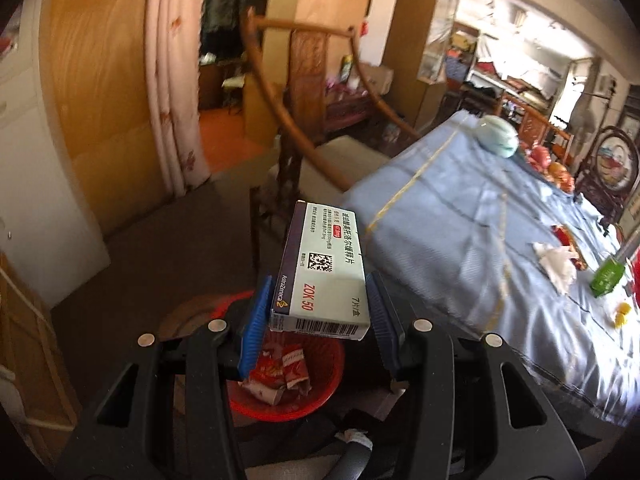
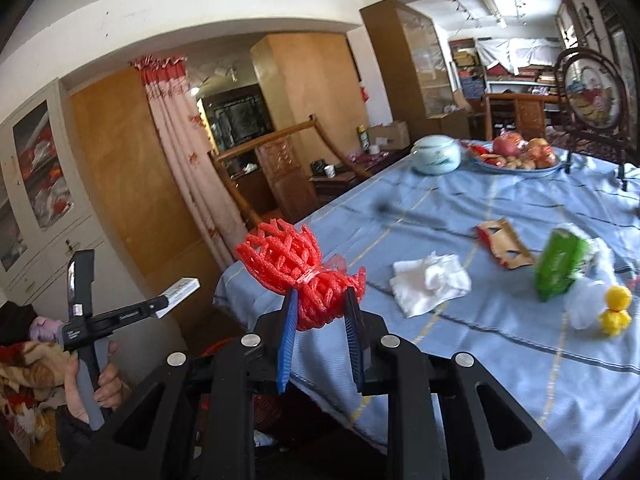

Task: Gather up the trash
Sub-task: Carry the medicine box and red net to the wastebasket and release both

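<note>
**Two pieces in hand, more left on the cloth**

While my left gripper (image 1: 318, 312) hangs off the table's edge, its blue pads are clamped on the sides of a medicine box (image 1: 324, 276), which stands up between them with the barcode end nearest me. Below and just behind the jaws sits the red trash basket (image 1: 320, 400), with crumpled red-and-white wrappers (image 1: 280, 372) already in it, so part of the job looks done. The box is above the basket's rim but not yet let go; I judge a release here would land it inside or close to the near rim. Off to the right of my jaws, the blue tablecloth (image 1: 460, 240) carries a white tissue (image 1: 556, 264) and a green packet (image 1: 608, 278).

From my right wrist view, my right gripper (image 2: 320, 312) is pinched nearly shut on a red foam fruit net (image 2: 300, 272), its bunched waist squeezed between the pads and its frill flaring above them. Ahead and to the right of these jaws lie the tissue (image 2: 432, 280), a torn cardboard piece (image 2: 504, 246), the green packet (image 2: 560, 264) and a small yellow duck toy (image 2: 616, 308). Far left of my jaws I see my other gripper holding the box. By my reckoning, both held items go next, then the scraps on the cloth.
</note>
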A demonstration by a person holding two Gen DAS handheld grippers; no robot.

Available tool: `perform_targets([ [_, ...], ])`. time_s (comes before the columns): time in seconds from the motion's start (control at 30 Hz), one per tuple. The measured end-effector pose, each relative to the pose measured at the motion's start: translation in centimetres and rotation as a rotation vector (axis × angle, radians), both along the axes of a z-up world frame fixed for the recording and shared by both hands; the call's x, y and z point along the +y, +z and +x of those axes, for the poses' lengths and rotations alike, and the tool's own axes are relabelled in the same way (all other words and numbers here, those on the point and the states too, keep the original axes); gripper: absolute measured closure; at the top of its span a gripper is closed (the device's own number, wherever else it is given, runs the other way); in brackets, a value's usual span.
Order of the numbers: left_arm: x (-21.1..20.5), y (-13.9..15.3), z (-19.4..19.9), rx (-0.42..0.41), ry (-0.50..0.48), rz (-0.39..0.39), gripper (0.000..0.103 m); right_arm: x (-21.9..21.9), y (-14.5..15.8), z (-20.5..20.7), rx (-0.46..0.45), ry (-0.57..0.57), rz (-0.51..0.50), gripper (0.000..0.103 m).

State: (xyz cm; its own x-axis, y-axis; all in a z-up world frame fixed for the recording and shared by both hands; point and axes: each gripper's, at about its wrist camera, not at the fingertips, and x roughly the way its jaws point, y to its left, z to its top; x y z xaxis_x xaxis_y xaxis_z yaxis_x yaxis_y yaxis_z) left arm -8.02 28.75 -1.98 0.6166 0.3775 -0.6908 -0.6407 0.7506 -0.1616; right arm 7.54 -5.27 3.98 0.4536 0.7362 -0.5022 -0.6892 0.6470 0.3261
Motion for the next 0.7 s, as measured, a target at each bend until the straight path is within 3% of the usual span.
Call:
perform_targets([
  [0.03, 0.3, -0.3, 0.0, 0.005, 0.012, -0.012, 0.054, 0.5, -0.3, 0.1, 0.008, 0.01, -0.007, 0.08],
  [0.17, 0.9, -0.8, -0.6, -0.002, 0.045, -0.011, 0.028, 2.1, -1.2, 0.4, 0.034, 0.037, -0.031, 0.08],
  [0.27, 1.0, -0.7, -1.0, -0.011, 0.079, 0.021, 0.019, 3.3, -1.8, 0.3, 0.053, 0.054, -0.047, 0.08],
  [0.5, 3.1, -1.0, -1.9, -0.079, 0.105, -0.029, 0.012, 7.7, -2.5, -0.7, 0.085, 0.147, -0.092, 0.079],
  [0.7, 5.1, -1.4, -3.3, -0.088, 0.199, 0.004, 0.008, 14.3, -3.7, -2.6, 0.103, 0.291, -0.157, 0.079],
])
